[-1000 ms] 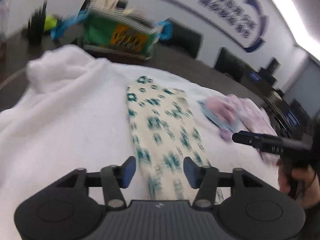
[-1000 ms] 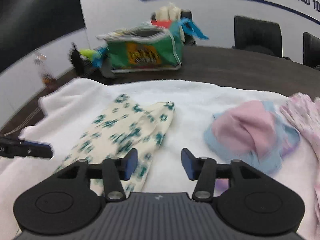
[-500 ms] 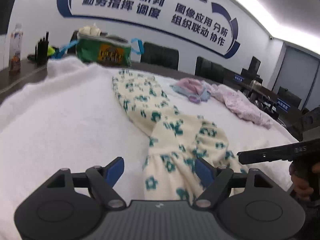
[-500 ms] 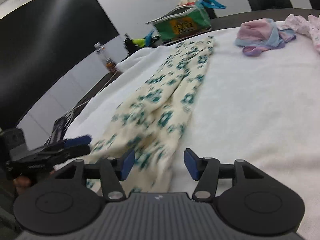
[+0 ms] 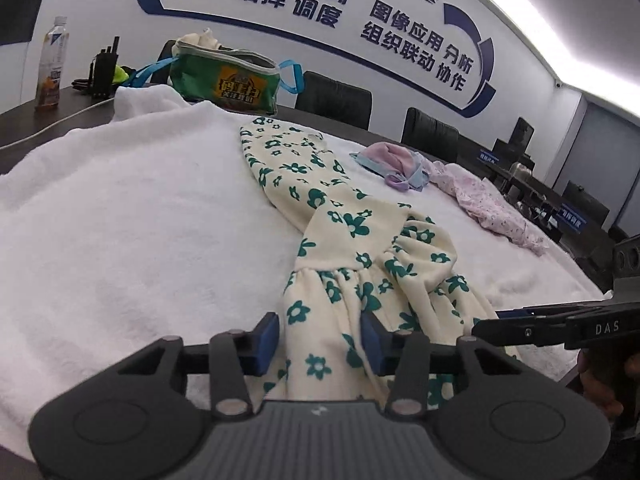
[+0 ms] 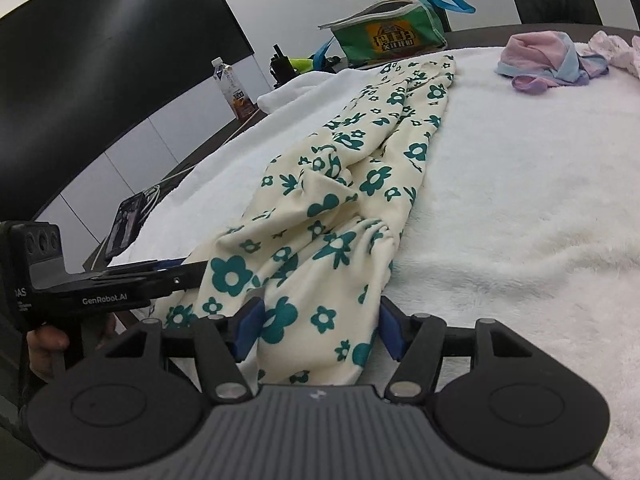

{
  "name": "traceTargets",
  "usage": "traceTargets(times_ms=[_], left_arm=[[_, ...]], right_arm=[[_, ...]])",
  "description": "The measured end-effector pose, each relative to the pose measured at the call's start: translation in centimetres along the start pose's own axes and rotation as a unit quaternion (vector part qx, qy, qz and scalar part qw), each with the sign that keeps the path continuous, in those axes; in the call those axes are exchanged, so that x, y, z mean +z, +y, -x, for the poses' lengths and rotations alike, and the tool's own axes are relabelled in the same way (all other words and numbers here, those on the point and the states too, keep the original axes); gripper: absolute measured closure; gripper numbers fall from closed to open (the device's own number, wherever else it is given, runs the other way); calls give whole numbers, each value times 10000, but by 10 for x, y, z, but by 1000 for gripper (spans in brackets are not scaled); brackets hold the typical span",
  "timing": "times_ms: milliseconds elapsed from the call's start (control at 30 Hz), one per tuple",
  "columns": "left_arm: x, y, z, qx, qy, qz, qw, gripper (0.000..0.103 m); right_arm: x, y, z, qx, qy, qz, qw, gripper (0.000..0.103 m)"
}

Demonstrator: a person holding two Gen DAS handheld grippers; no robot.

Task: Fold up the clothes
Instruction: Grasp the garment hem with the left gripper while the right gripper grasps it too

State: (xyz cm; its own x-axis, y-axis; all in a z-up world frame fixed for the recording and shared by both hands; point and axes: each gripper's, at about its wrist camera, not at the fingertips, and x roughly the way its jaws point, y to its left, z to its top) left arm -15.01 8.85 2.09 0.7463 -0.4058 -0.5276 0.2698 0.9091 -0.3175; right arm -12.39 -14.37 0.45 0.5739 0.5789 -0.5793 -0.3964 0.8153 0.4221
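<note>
Floral trousers (image 5: 344, 216) are lying lengthwise on the white towel (image 5: 132, 216), waistband end hanging at the near edge of the surface. Left gripper (image 5: 320, 338) has just been closing, fingers (image 5: 267, 336) half wide around the waistband, not pressing. Right gripper (image 6: 316, 330) has been opening, fingers (image 6: 249, 326) straddling the same hem loosely. Bare towel is stretching left and right. Grippers are reading "DAS", "GenRobot.AI". One green bag (image 5: 224, 80), one bottle (image 5: 52, 64), two other garments (image 5: 396, 164).
</note>
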Motion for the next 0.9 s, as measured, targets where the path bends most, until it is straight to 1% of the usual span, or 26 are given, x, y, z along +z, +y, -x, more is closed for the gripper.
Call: traceTargets(times_ms=[33, 67, 133, 167, 200, 267, 300, 333, 367, 400, 433, 467, 533, 567, 600, 633, 667, 700, 767, 800, 833, 867, 900], left_arm=[[0, 1, 0, -9, 7, 9, 10000, 56], [0, 1, 0, -17, 15, 18, 10000, 50], [0, 0, -1, -14, 24, -23, 10000, 52], [1, -2, -2, -9, 29, -66, 10000, 54], [1, -3, -3, -35, 50, -92, 9999, 66], [2, -4, -6, -92, 129, -14, 9999, 78], [2, -4, -8, -119, 160, 22, 9998, 87], [2, -4, -8, -132, 130, 43, 9998, 93], [2, -4, -6, -133, 106, 96, 9998, 97], [2, -4, -3, -140, 80, 155, 9997, 98], [3, -3, 7, -185, 51, 251, 9995, 98], [4, -2, 17, -230, 22, 346, 9991, 98], [7, 0, 36, -320, -36, 537, 9980, 99], [7, 2, 45, -353, -53, 622, 9974, 99], [5, 5, 49, -306, 26, 620, 9976, 98], [1, 7, 48, -276, 193, 574, 9978, 97], [-3, 10, 46, -245, 360, 529, 9977, 96], [-8, 13, 45, -226, 508, 487, 9973, 90], [-15, 18, 49, -354, 518, 465, 9969, 83], [-15, 20, 54, -431, 424, 456, 9971, 78], [-13, 21, 60, -481, 263, 423, 9976, 76], [-10, 22, 65, -479, 65, 355, 9982, 67], [-7, 20, 66, -436, -72, 240, 9987, 57]], right_arm=[[0, 1, 1, -4, -19, -17, 10000, 42], [1, 3, 3, -5, -53, 0, 10000, 42], [0, 5, 9, -29, -152, 60, 9999, 42], [0, 3, 12, -57, -198, 25, 9998, 42], [0, 1, 15, -84, -245, -11, 9997, 42], [-1, -3, 19, -137, -314, -85, 9994, 42], [-1, -6, 18, -158, -302, -130, 9993, 42], [-2, -9, 16, -172, -266, -172, 9994, 43], [-2, -10, 11, -153, -197, -190, 9995, 54], [-3, -10, 6, -111, -156, -157, 9997, 67], [-2, -6, 4, -93, -170, -82, 9998, 88], [0, -2, 4, -98, -214, 6, 9997, 95], [4, 8, 8, -64, -309, 155, 9994, 99], [7, 12, 14, 25, -343, 200, 9992, 99], [10, 17, 20, 100, -336, 283, 9990, 99], [11, 20, 23, 142, -268, 342, 9990, 99], [10, 20, 21, 138, -107, 369, 9992, 98], [10, 21, 20, 134, 54, 395, 9991, 97], [5, 22, 14, 20, 364, 510, 9980, 90], [4, 21, 13, -17, 422, 541, 9976, 87], [5, 19, 16, 11, 337, 512, 9981, 79], [7, 16, 21, 25, 194, 457, 9988, 72], [12, 13, 27, 31, -31, 381, 9993, 72]])
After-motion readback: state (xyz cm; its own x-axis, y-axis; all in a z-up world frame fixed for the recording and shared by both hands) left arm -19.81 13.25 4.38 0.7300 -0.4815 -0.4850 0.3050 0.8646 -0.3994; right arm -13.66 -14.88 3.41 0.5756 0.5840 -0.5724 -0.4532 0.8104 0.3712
